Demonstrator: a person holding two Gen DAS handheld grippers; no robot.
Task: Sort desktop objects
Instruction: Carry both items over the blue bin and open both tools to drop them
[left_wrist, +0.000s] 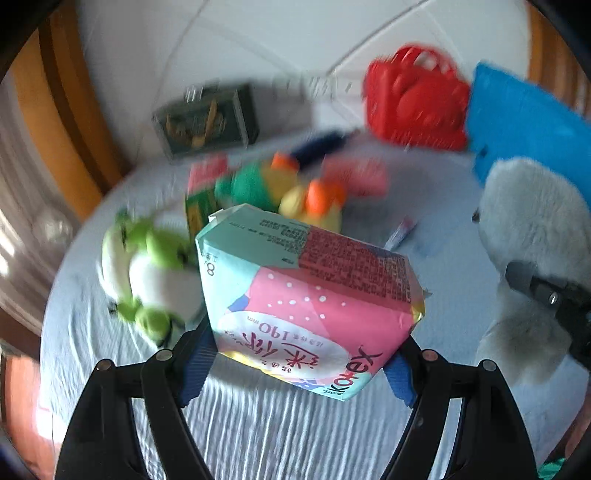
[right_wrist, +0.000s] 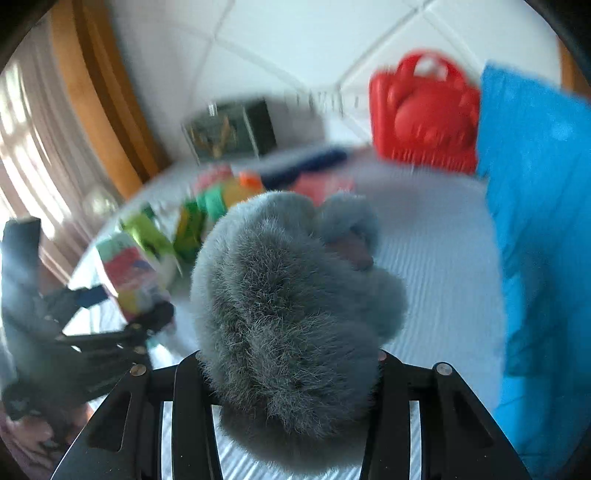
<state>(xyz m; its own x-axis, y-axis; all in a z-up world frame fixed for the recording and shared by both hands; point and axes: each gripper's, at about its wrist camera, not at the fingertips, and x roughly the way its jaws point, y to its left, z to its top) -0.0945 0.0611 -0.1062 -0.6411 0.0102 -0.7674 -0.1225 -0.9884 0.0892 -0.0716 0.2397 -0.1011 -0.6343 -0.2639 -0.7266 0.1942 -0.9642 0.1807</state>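
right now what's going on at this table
A person is sorting a cluttered table with a handheld gripper in each hand. The left gripper is clamped on a pink pack, lifted clear of the cloth. The right gripper is closed on a grey plush, also held up. Behind them lie a green frog toy, other small toys, a red basket and a blue bin. The frames are blurred.

White tiled wall (right_wrist: 295, 37), orange wooden frame (left_wrist: 66, 92) and curtain (right_wrist: 33, 122) behind the table
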